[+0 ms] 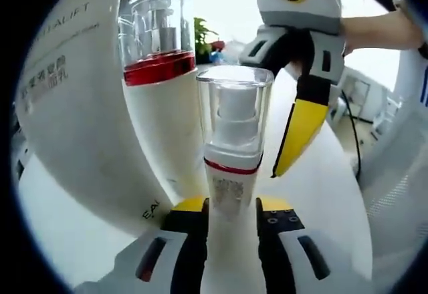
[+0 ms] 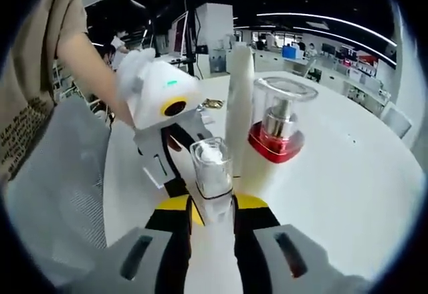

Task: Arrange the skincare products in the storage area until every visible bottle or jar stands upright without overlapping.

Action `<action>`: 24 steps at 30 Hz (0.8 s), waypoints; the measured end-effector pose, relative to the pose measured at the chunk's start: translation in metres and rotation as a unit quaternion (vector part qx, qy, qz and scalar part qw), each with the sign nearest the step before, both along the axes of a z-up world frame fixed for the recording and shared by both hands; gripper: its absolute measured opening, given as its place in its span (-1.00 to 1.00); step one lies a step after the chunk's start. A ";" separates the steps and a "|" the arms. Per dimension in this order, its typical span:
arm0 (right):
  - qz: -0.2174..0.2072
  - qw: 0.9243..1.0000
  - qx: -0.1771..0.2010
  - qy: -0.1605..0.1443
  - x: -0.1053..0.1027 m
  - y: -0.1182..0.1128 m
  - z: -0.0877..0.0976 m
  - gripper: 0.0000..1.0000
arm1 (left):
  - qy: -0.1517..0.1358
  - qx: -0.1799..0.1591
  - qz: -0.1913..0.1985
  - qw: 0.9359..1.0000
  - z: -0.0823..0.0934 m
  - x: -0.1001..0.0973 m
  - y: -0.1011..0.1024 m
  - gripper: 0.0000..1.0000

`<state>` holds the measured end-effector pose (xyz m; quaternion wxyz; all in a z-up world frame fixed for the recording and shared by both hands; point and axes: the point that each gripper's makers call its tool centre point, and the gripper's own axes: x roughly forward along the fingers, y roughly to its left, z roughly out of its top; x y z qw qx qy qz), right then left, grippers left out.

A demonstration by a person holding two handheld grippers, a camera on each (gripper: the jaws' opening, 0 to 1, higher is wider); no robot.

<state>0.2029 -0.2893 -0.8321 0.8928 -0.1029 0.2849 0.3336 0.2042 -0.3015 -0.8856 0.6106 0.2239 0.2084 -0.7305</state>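
In the left gripper view, a large white bottle (image 1: 87,120) with grey lettering stands at the left, very close to the camera; just right of it rises a white bottle with a red band (image 1: 160,67) under a clear cap; in the middle, a slim white pump bottle (image 1: 233,167) with a clear cap and a thin red ring stands upright, its lower body gripped between the black jaws of the left tool (image 1: 233,224); to the upper right hangs the right tool (image 1: 297,127), grey and white with a yellow tip pointing down beside the pump bottle, whether it touches I cannot tell; the white table (image 1: 321,194) shows behind.

In the right gripper view, a person's sleeve and arm (image 2: 60,47) sit at the left; next the left tool (image 2: 164,133), white with a yellow ring, reaches toward the centre; the slim pump bottle (image 2: 212,174) is clamped between the jaws of the right tool (image 2: 212,224); behind it a tall white bottle (image 2: 239,107) stands upright; right of that the red-banded bottle (image 2: 277,127) stands on the table (image 2: 354,174).
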 end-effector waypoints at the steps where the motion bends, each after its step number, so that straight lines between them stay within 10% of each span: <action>1: -0.001 1.000 0.000 0.001 0.000 0.000 0.000 -0.52 | 0.000 0.001 -0.001 1.000 0.000 0.000 0.001 -0.49; 24: -0.038 0.999 -0.036 0.006 -0.027 0.002 0.016 -0.20 | 0.002 0.027 0.029 0.999 0.028 -0.005 0.043 0.06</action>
